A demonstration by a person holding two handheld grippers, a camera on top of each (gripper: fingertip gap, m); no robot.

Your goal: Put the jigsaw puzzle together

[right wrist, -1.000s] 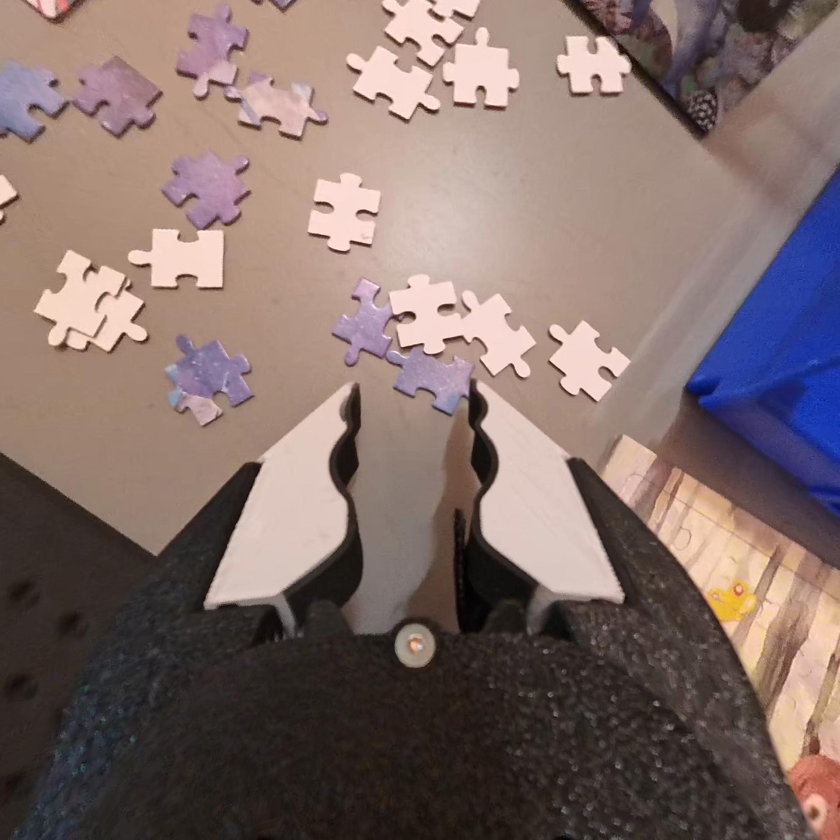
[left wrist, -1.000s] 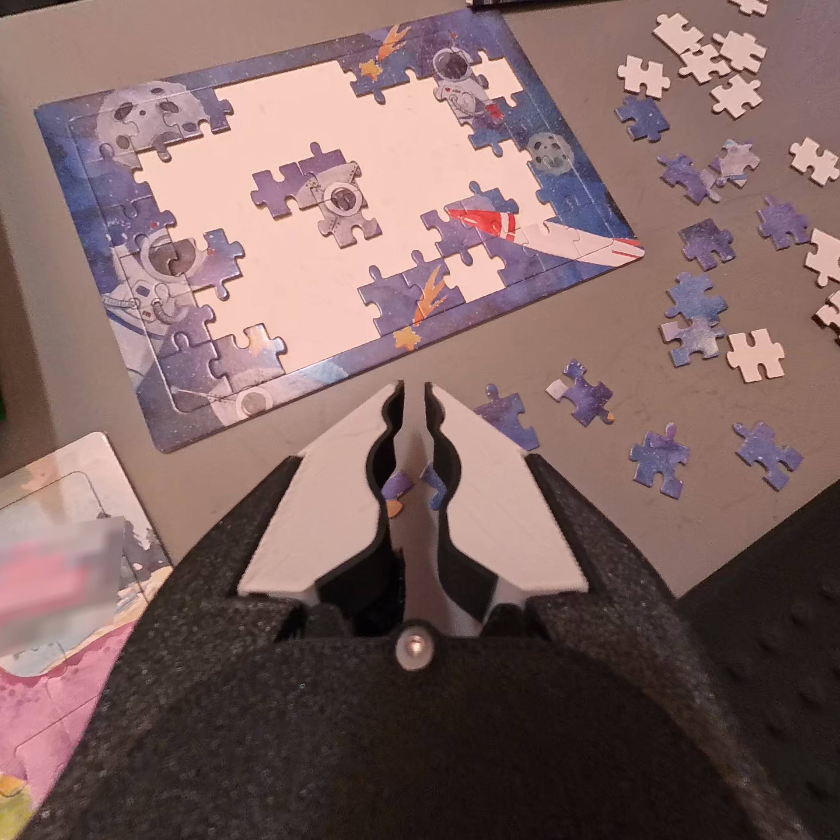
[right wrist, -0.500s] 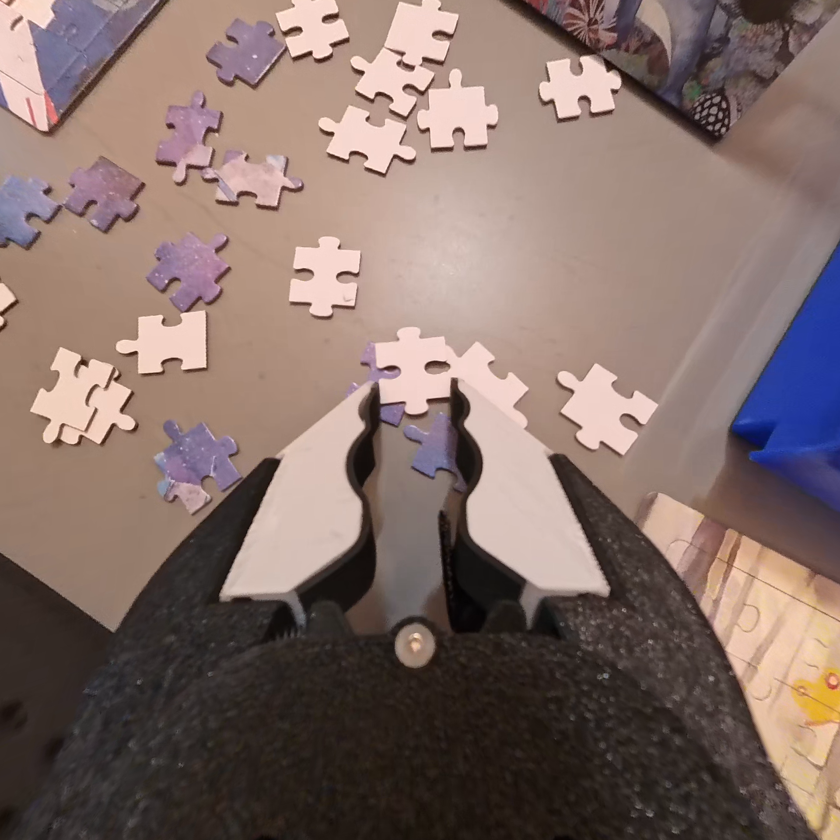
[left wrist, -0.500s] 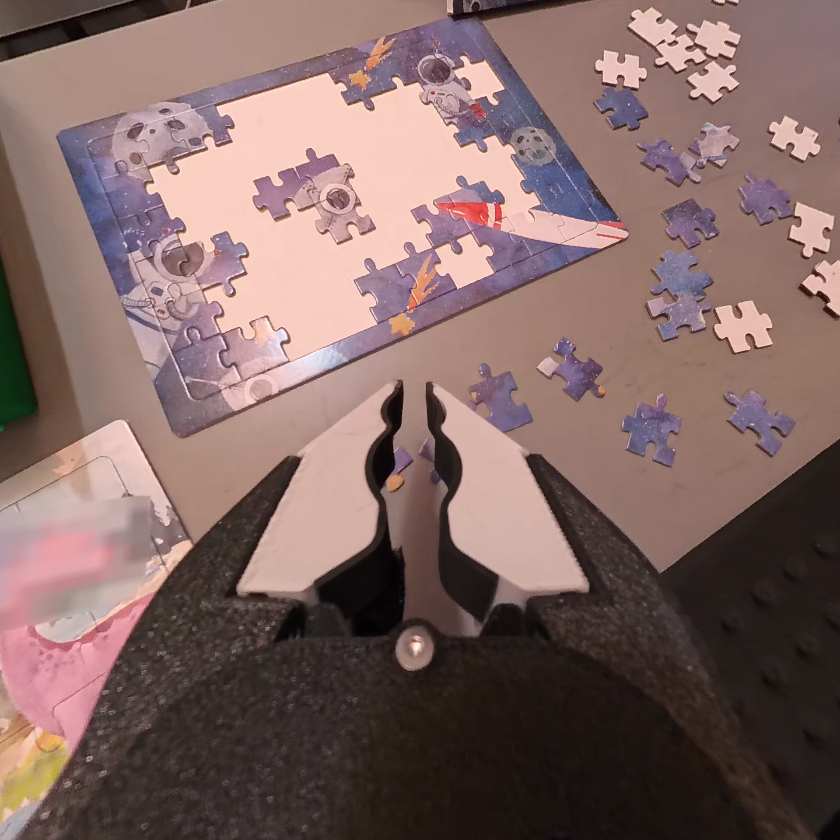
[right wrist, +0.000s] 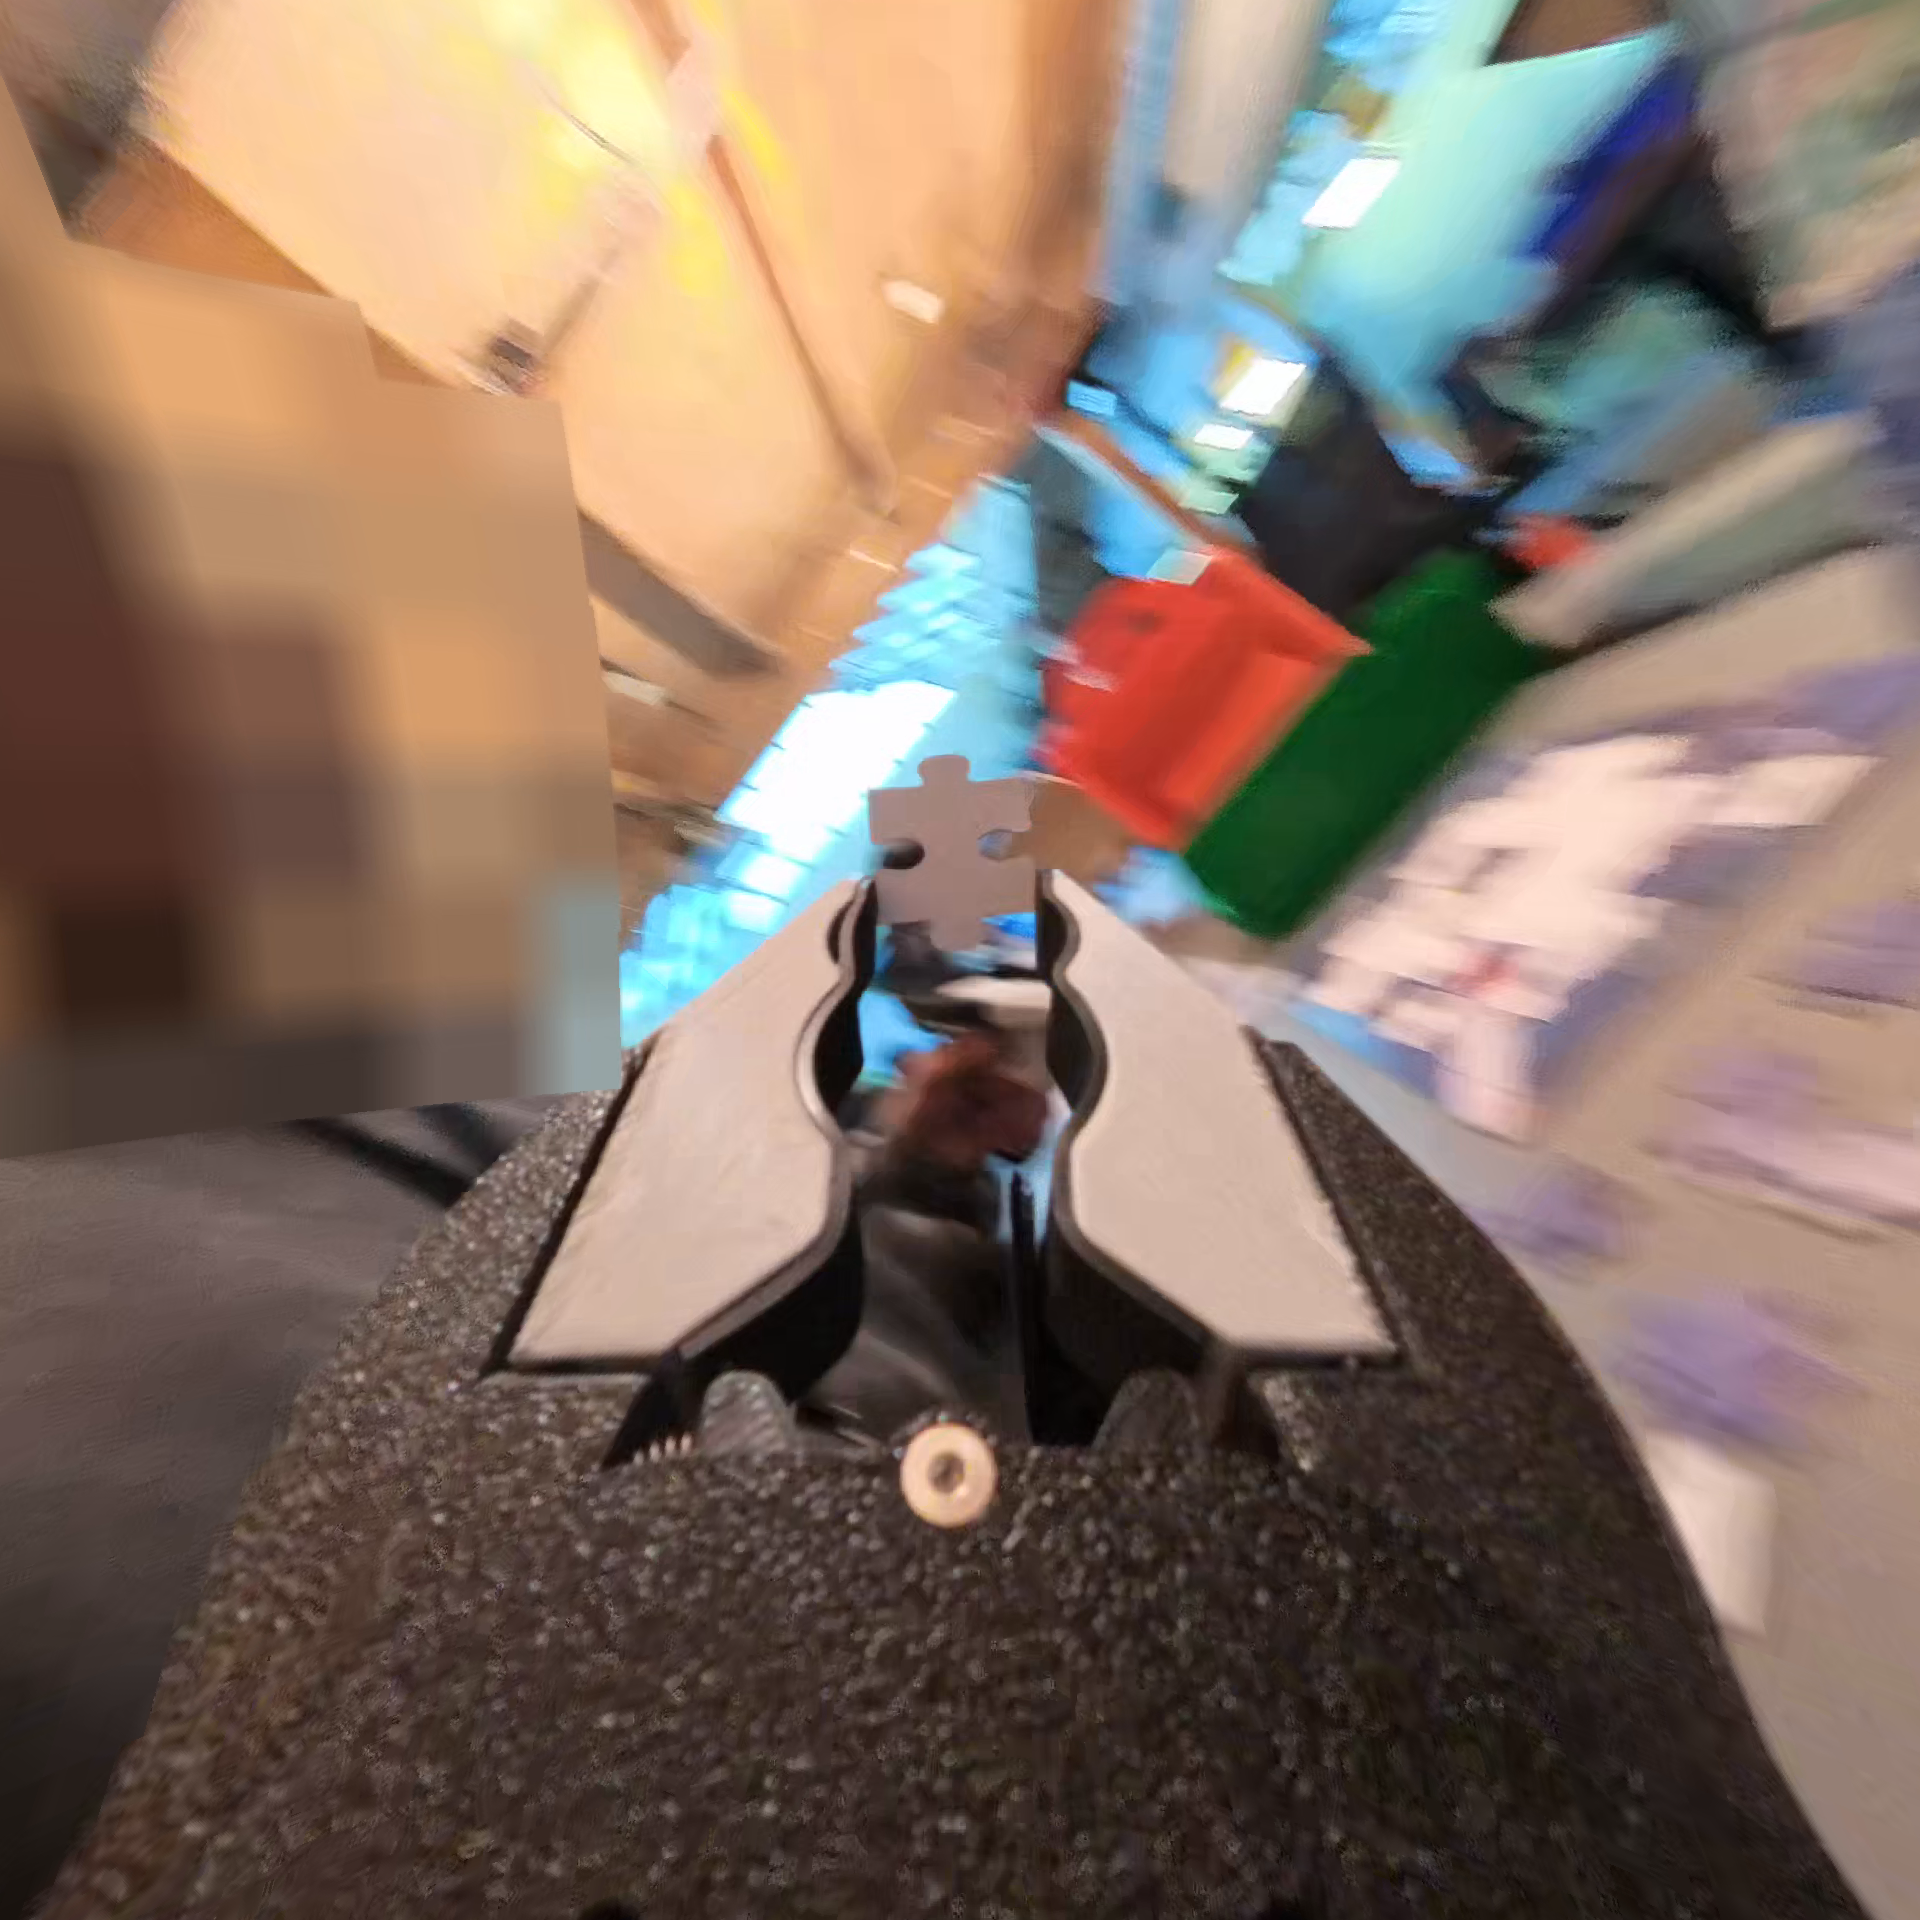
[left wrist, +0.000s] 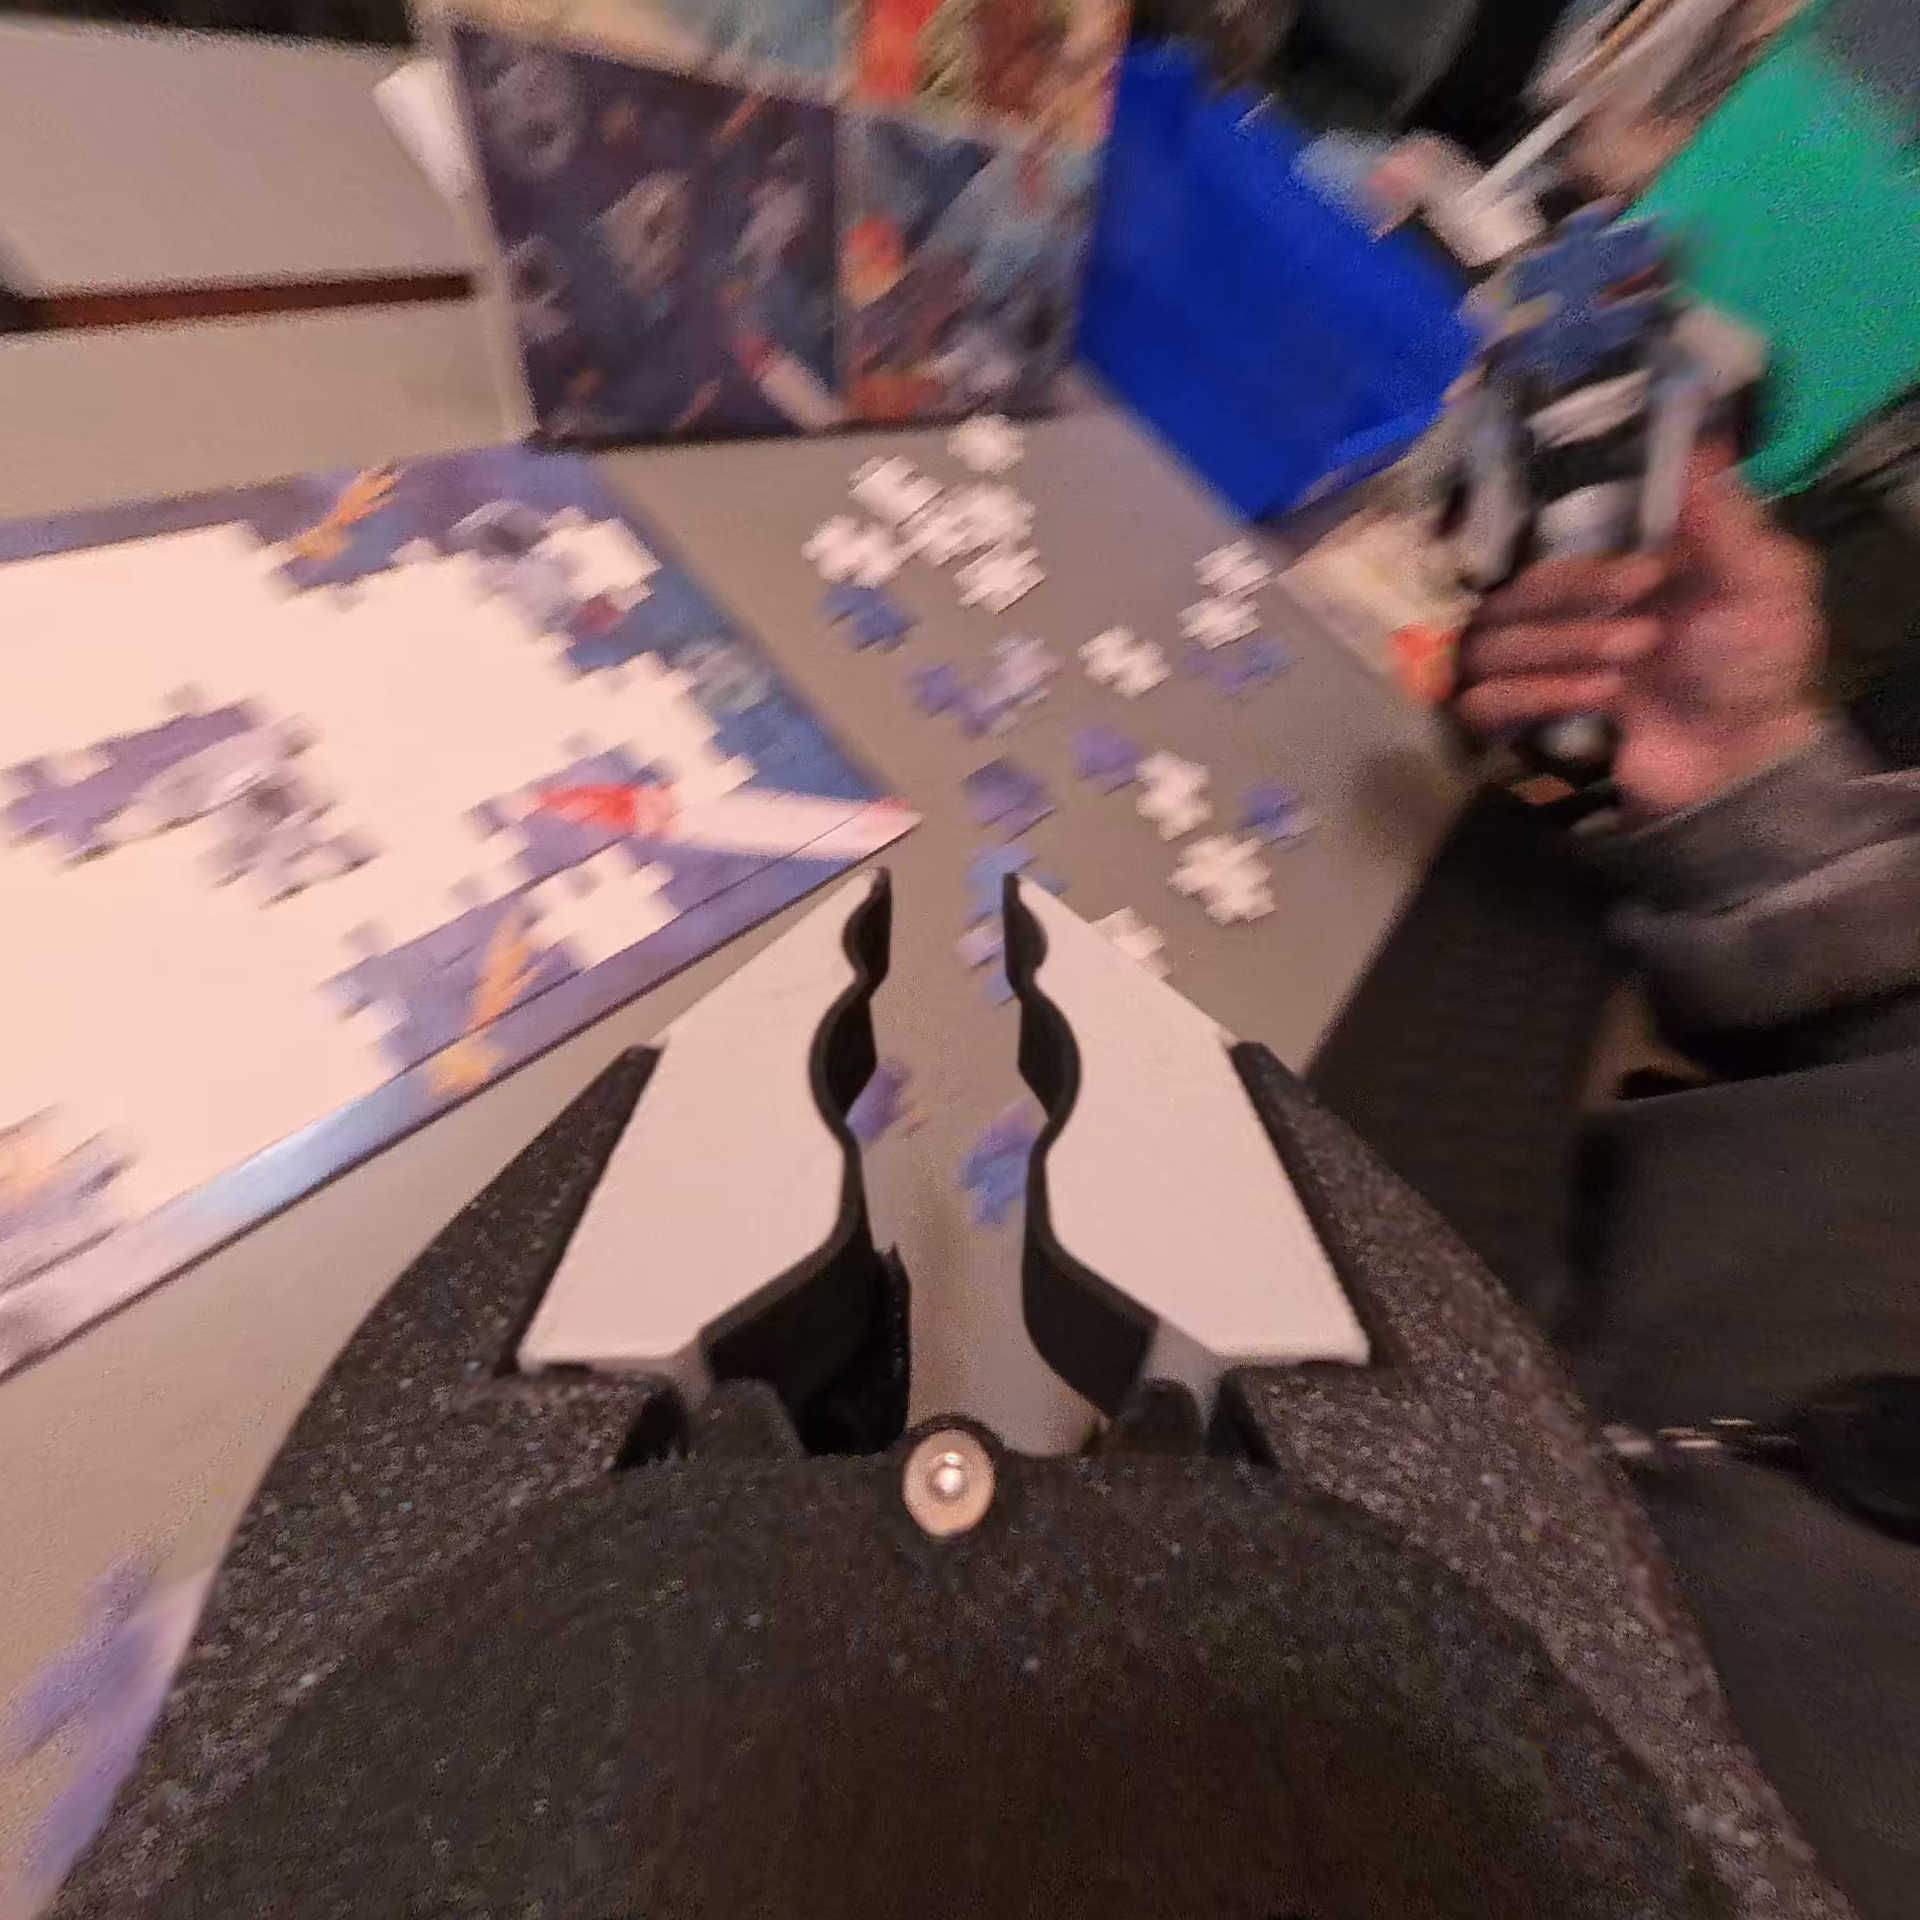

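The space puzzle board (left wrist: 260, 665) lies at the left on the grey table, its white middle partly filled. Loose purple and white pieces (left wrist: 1153, 727) are scattered to its right. My left gripper (left wrist: 945, 894) hovers low by the board's near right corner, its jaws a little apart with nothing between them. My right gripper (right wrist: 954, 888) is lifted off the table and shut on a white, face-down puzzle piece (right wrist: 951, 842) at its tips. A second, tan-looking piece (right wrist: 1075, 831) clings to that piece's right side. In the left wrist view a hand (left wrist: 1621, 665) holds the blurred right gripper (left wrist: 1558, 436).
A puzzle box (left wrist: 748, 239) stands upright behind the board, with a blue bin (left wrist: 1247, 343) to its right. A black mat (left wrist: 1507, 1195) lies off the table's near right edge. The right wrist view shows blurred red (right wrist: 1174, 696) and green (right wrist: 1361, 769) bins. Tip to tip, the grippers are about 25 cm apart.
My right gripper closed on the white piece, lifted it off the table and swung up to face the room. My left gripper tilted up, shifted right and its jaws parted slightly.
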